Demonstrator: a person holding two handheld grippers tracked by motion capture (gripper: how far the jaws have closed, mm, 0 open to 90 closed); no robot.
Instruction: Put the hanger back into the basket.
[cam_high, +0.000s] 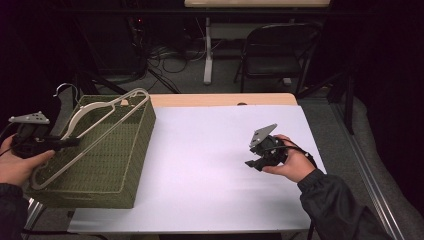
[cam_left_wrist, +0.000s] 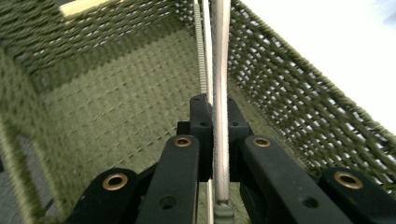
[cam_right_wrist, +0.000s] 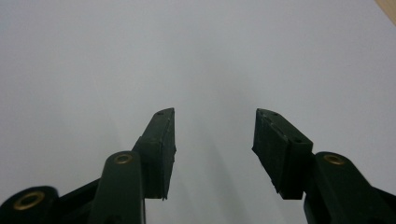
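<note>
Left gripper (cam_high: 67, 142) at the left edge of the table (cam_high: 215, 165), jaws fully closed on the slim white plastic clothes hanger (cam_high: 90, 132); in the left gripper view both pads clamp the hanger's thin bar (cam_left_wrist: 220, 93) squarely, no gap either side. Hanger lies diagonally across the open top of the olive-green woven rectangular basket (cam_high: 125, 155), hook end w/ metal hook (cam_high: 64, 89) at the far left, wide end near the person's left hand (cam_high: 17, 167). Whether the bar rests on the rim or hangs just above it: cannot tell.

Right gripper (cam_high: 257, 161) well apart, over the bare white table surface on the right; jaws (cam_right_wrist: 212, 154) stand partly open, nothing between them.

Judged step: lowering hanger into basket. Hanger looks longer than the basket is wide, so it prob. needs to go in along the diagonal or tilted, hook end first. Recommend: keep grip firm, thin bar may pivot between pads; lower slowly, keep hook clear of the weave; release only once the hanger is supported. Right gripper could steady the basket's near-right wall if it shifts
</note>
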